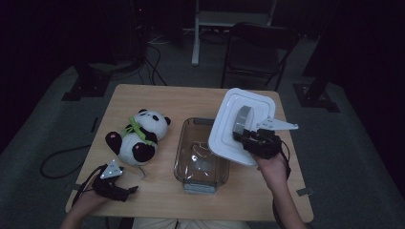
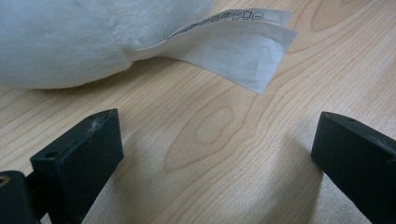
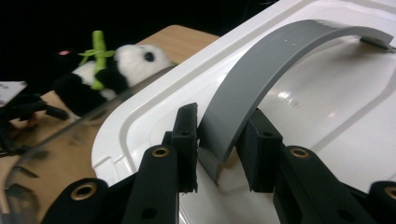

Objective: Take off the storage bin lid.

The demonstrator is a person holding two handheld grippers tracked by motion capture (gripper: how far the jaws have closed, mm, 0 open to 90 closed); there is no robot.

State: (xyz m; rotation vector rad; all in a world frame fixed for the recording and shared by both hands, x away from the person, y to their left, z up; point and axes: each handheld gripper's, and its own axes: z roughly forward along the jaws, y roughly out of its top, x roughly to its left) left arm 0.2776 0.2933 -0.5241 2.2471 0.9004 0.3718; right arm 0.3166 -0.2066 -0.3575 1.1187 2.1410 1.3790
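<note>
The right gripper (image 1: 244, 135) is clamped on the grey handle (image 1: 242, 120) of the white lid (image 1: 241, 125); in the right gripper view its two black jaws press the base of that handle (image 3: 261, 79) from either side. The lid (image 3: 327, 107) hangs tilted in the air, its lower edge over the right rim of the clear glass dish (image 1: 184, 152), its upper part over the far right of the table (image 1: 157, 98). The dish stands near the middle of the table, and the raised lid hides its far right corner in the high view.

Left of the dish, apart from it, lies the plush panda (image 1: 137, 136) with a green bamboo piece on its chest. The left gripper (image 1: 129, 191) rests low at the near left edge of the table, just in front of the panda. In the left gripper view its jaws stand wide apart with bare wood between them; the panda's white fur (image 2: 70, 37) and its paper label (image 2: 238, 51) lie just beyond the tips, not touched.

A dark chair (image 1: 258, 50) stands behind the table on the grey floor, where cables (image 1: 57, 162) trail
</note>
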